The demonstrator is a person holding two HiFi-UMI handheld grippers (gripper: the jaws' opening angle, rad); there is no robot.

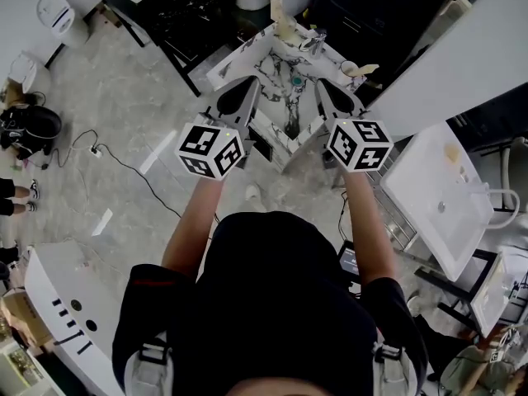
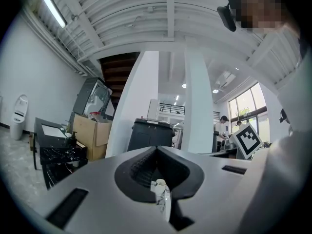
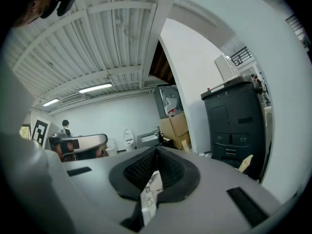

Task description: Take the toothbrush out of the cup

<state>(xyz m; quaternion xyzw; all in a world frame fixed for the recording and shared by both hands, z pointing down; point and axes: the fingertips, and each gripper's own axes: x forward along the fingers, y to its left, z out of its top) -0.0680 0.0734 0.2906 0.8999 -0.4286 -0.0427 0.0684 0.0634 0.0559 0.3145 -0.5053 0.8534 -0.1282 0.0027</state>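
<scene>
In the head view a small marble-patterned table [image 1: 276, 56] stands ahead of me. A white cup [image 1: 350, 68] sits at its right corner, with a pale handle, seemingly the toothbrush [image 1: 369, 69], sticking out to the right. My left gripper [image 1: 252, 83] and right gripper [image 1: 322, 84] are held side by side just short of the table, both shut and empty. The left gripper view shows its jaws [image 2: 157, 150] pressed together, with a white cup [image 2: 159, 184] on the marble top [image 2: 165, 206] below them. The right gripper [image 3: 157, 150] is likewise shut above the table's edge [image 3: 150, 194].
A black cabinet [image 1: 186, 11] stands at the back left, a white table [image 1: 441, 192] at the right. A bottle [image 1: 285, 27] and a teal item [image 1: 296, 81] are on the marble table. A cable [image 1: 124, 163] lies on the floor. Cardboard boxes [image 2: 90, 133] and a dark bin [image 2: 148, 135] stand beyond.
</scene>
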